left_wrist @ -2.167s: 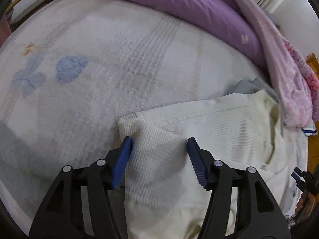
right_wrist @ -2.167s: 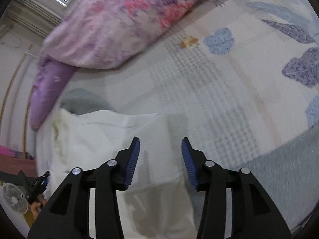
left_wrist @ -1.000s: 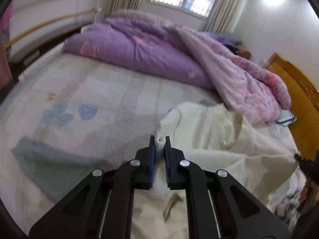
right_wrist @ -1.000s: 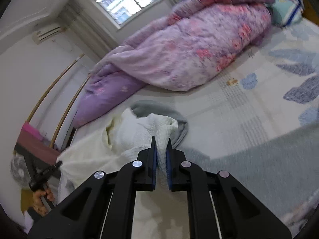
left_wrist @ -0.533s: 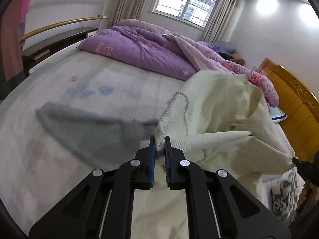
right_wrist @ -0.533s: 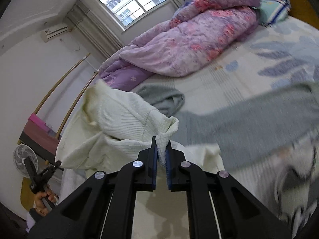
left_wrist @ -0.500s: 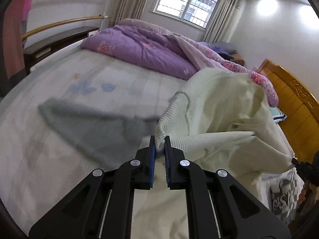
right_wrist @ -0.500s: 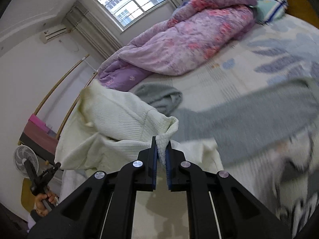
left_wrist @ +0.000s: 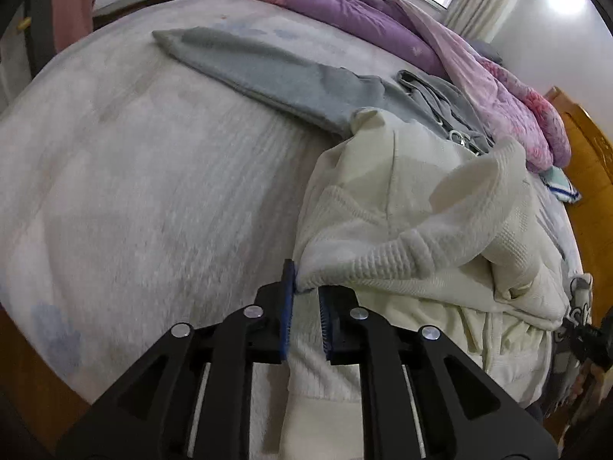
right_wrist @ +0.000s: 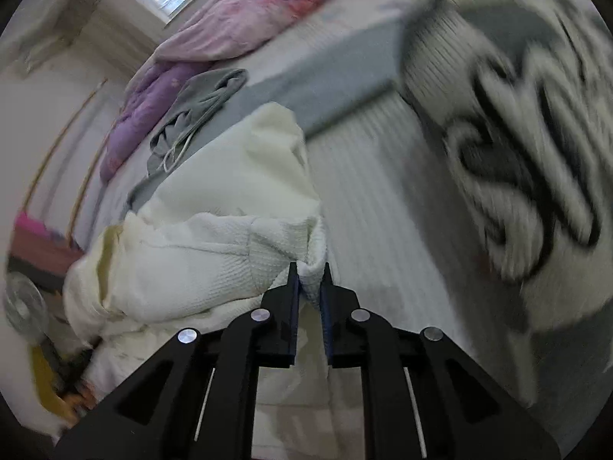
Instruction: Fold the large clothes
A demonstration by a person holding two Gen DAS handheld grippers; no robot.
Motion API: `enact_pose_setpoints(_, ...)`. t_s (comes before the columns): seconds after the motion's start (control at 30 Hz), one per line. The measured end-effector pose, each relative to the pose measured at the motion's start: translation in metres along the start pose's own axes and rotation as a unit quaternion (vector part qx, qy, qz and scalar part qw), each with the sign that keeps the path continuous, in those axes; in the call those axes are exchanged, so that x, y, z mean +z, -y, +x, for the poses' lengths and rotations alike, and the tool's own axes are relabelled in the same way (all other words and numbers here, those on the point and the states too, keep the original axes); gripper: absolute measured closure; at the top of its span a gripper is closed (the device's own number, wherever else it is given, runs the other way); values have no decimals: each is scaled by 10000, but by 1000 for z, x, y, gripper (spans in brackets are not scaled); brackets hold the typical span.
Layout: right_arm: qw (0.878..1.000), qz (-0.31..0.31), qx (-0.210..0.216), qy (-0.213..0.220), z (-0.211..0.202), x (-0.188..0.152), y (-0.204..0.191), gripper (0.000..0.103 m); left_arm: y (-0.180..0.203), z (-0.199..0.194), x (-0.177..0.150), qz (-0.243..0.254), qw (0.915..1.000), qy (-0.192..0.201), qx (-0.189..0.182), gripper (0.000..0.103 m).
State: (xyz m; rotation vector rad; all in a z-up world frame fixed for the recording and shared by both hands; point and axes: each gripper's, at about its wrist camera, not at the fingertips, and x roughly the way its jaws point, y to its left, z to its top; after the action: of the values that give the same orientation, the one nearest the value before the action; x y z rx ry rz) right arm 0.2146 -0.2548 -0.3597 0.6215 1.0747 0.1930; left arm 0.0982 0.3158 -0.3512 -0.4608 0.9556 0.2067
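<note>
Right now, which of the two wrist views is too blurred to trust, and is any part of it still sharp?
Right wrist view: heavy motion blur, worst on the grey printed garment at right; the right gripper and the cream sweater pinched in it stay fairly sharp. Left wrist view: mostly crisp, slight smear on the bedsheet, strong fisheye bending; the left gripper is clear.

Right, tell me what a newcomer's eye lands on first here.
The bulky cream garment bunched mid-bed, a corner pinched in the left tongs and another in the right tongs. Behind it a grey hoodie sprawls flat, and a purple quilt is heaped along the far edge.
</note>
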Motion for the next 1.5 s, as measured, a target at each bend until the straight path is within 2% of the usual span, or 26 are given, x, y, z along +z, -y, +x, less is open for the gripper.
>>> enact_pose_setpoints(0.13,9994,-262,-216,38,-16,3,-11,83,4,-15,3,70,9999,57,-69,67)
enact_pose_setpoints(0.2,9980,-427,-445,115,-25,4,-14,68,7,-27,7,164,9997,171,-111,60)
enact_pose_setpoints(0.3,9919,-924,-813,308,-37,9,-26,63,17,-42,13,445,9984,360,6,55)
enact_pose_setpoints(0.33,9865,-1241,-1013,336,-38,12,-36,62,21,-44,15,550,9977,400,65,54)
enact_pose_setpoints(0.4,9803,-1624,-1082,298,-36,9,-47,62,28,-44,21,774,9961,399,128,54)
enact_pose_setpoints(0.53,9651,-2415,-943,-358,-1,11,-75,62,37,-32,38,883,9954,330,147,54)
enact_pose_setpoints(0.6,9570,-2700,-919,-521,13,13,-87,62,38,-31,45,850,9957,338,118,54)
enact_pose_setpoints(0.63,9498,-2915,-878,-723,25,16,-95,62,40,-31,48,913,9952,328,99,54)
enact_pose_setpoints(0.77,9357,-3229,-793,-1184,50,23,-108,59,53,-32,51,1410,9898,197,41,54)
enact_pose_setpoints(0.8,9317,-3264,-683,-1439,59,25,-109,59,55,-32,52,1553,9878,99,-17,54)
enact_pose_setpoints(0.9,9208,-3413,-722,-1745,76,27,-113,59,59,-28,50,1782,9831,-281,-296,54)
enact_pose_setpoints(0.97,9167,-3458,-717,-1869,85,26,-114,58,60,-25,49,1845,9815,-335,-381,54)
enact_pose_setpoints(1.03,9155,-3456,-496,-1999,85,23,-116,60,60,-20,50,1842,9814,-358,-393,54)
enact_pose_setpoints(1.1,9087,-3624,-496,-2014,82,16,-119,79,60,-14,53,1781,9820,-393,-491,54)
enact_pose_setpoints(1.17,9073,-3675,-597,-1955,80,15,-119,95,62,-8,56,1746,9819,-457,-578,54)
enact_pose_setpoints(1.27,9151,-3561,-484,-1829,73,16,-117,98,68,-11,55,1788,9789,-546,-823,54)
enact_pose_setpoints(1.37,9209,-3478,-388,-1714,63,17,-113,99,69,-25,50,1902,9774,-478,-794,54)
enact_pose_setpoints(1.5,9226,-3455,-344,-1682,55,12,-111,99,67,-60,37,2031,9729,-311,-1058,52)
